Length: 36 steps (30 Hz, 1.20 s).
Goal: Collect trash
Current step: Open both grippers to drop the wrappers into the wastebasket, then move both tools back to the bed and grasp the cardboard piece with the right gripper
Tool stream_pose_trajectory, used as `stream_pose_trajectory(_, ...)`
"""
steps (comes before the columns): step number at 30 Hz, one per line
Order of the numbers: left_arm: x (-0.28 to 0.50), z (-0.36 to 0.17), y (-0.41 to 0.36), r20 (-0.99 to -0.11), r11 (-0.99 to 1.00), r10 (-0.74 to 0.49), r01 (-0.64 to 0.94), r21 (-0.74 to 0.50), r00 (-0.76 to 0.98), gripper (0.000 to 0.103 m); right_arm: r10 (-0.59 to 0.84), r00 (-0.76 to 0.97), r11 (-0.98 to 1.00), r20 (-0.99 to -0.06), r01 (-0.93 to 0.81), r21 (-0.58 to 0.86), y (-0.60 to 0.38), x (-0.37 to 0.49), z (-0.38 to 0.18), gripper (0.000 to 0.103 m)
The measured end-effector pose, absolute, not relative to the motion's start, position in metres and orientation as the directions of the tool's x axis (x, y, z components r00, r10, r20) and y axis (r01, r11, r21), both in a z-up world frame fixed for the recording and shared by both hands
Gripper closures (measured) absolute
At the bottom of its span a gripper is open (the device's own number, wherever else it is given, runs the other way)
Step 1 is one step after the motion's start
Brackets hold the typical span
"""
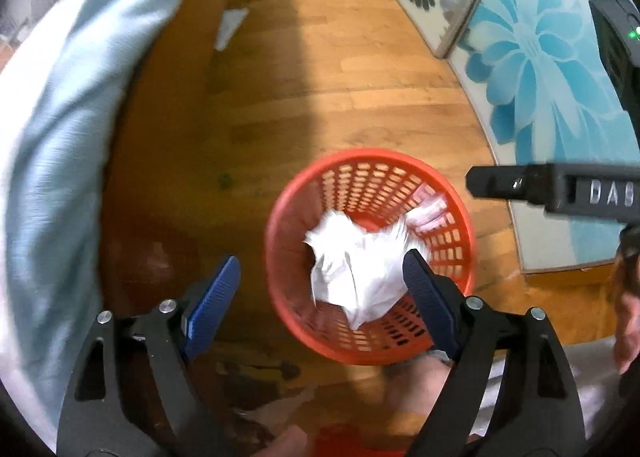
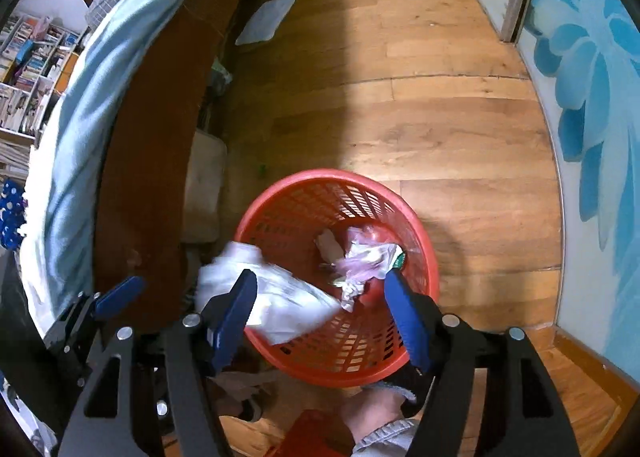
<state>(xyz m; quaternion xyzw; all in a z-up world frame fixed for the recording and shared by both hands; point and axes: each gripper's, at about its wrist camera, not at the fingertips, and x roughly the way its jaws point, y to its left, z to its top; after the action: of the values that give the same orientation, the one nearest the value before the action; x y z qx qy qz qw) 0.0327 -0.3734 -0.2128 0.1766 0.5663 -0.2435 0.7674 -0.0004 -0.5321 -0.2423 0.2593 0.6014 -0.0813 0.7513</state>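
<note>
A red mesh basket [image 1: 372, 165] [image 2: 304, 187] stands on the wooden floor. A crumpled white paper [image 1: 356, 269] [image 2: 280, 297] hangs blurred in the air over its mouth, touching neither gripper. Crumpled wrappers [image 2: 364, 261] lie at the basket's bottom. My left gripper [image 1: 322, 299] is open above the basket's near left rim, with nothing between its blue fingers [image 1: 214, 297]. My right gripper [image 2: 320, 317] is open and empty above the basket's near rim. The right gripper's body [image 1: 560, 189] also shows at the right in the left wrist view.
A bed with a pale blue cover [image 1: 68, 145] [image 2: 80, 129] and a wooden frame [image 2: 140, 177] runs along the left. Flower-patterned doors [image 1: 540, 77] [image 2: 592, 97] stand on the right. A white flat piece [image 2: 266, 19] and a small green scrap [image 1: 225, 179] lie on the floor.
</note>
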Motion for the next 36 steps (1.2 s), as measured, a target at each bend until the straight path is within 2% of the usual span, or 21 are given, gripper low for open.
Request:
stream_pose_trajectory(3,0.032,-0.195,-0.363,-0.949,0.823,-0.163,0.568,0.019,0.268,0.02,0.184,0.322,0.838,-0.929,0.442,0.319,-0.532,0.001,-0.215,0.035)
stream_pose_trajectory(10,0.035,-0.136,-0.319,-0.907,0.849,-0.233,0.528,-0.014,0.35,0.02,0.18,0.505,0.832,-0.844,0.379,0.405,-0.513,0.004,-0.127,0.028)
stream_pose_trajectory(16,0.044,-0.08,-0.25,-0.843,0.893,-0.274,0.448,-0.044,0.464,0.02,0.213,0.639,0.892,-0.739,0.181,0.414,-0.448,0.028,-0.052,0.023)
stream_pose_trajectory(21,0.059,-0.043,-0.168,-0.794,0.944,-0.246,0.324,-0.066,0.555,0.02,0.279,0.697,0.916,-0.661,0.013,0.4,-0.375,0.068,-0.019,0.023)
stream_pose_trajectory(26,0.078,-0.027,-0.082,-0.764,0.982,-0.176,0.163,-0.094,0.62,0.017,0.375,0.683,0.908,-0.627,-0.132,0.399,-0.291,0.126,-0.013,0.022)
stream_pose_trajectory(30,0.098,-0.033,-0.022,-0.772,0.991,-0.121,0.025,-0.135,0.624,0.017,0.437,0.64,0.892,-0.632,-0.215,0.398,-0.234,0.175,-0.029,0.022)
stream_pose_trajectory(36,0.125,-0.043,0.029,-0.787,0.979,-0.111,-0.072,-0.193,0.607,0.017,0.378,0.583,0.925,-0.719,-0.197,0.326,-0.189,0.274,-0.072,0.022)
